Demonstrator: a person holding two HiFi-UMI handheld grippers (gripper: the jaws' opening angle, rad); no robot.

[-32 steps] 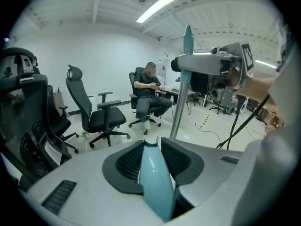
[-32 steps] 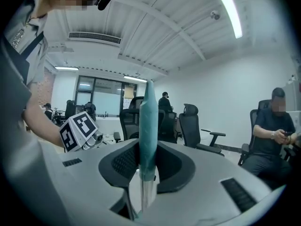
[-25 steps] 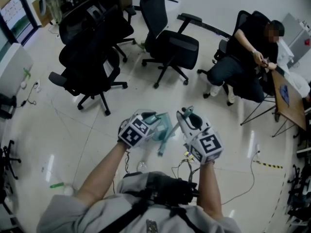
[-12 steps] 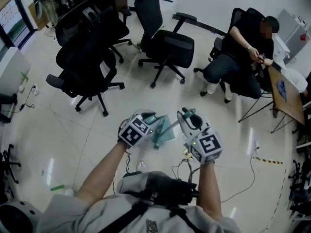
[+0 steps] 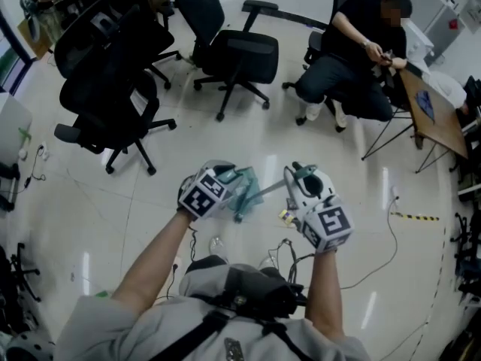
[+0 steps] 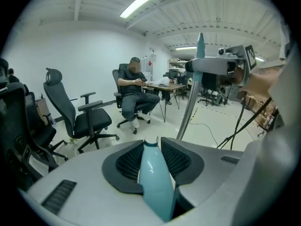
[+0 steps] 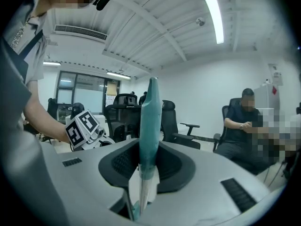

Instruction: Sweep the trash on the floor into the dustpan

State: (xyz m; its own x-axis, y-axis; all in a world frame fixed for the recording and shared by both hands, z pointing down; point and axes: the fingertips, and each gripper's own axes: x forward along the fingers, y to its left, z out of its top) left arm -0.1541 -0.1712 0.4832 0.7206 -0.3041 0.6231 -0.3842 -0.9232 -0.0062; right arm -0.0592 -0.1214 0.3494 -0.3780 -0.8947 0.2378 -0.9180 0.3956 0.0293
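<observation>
grippers both loaded. left gripper is clamped on the teal dustpan handle. in the left gripper view the handle runs straight up the middle, with the black pads pressed on both its sides. its rounded tip pokes just past the jaw ends. in the head view the translucent teal dustpan hangs just ahead of that gripper, between the two grippers, carried in front of the person's body above the pale floor.

right gripper is closed on the broom. in the right gripper view its thin teal top stands upright between the pads and rises well above the jaws, with a paler section below it in the gap. the grey broom pole slants up through the left gripper view to the right gripper, teal tip sticking out above it. in the head view the pole runs from the right gripper down-left to the dustpan. brush end can't be made out behind the pan.

both forearms are bent in, with the marker cubes facing the head camera.

surroundings:
- black office chairs stand further out on the floor
- a seated person is at upper right, beside a wooden table
- loose cables lie on the floor to the right, near the person's feet
</observation>
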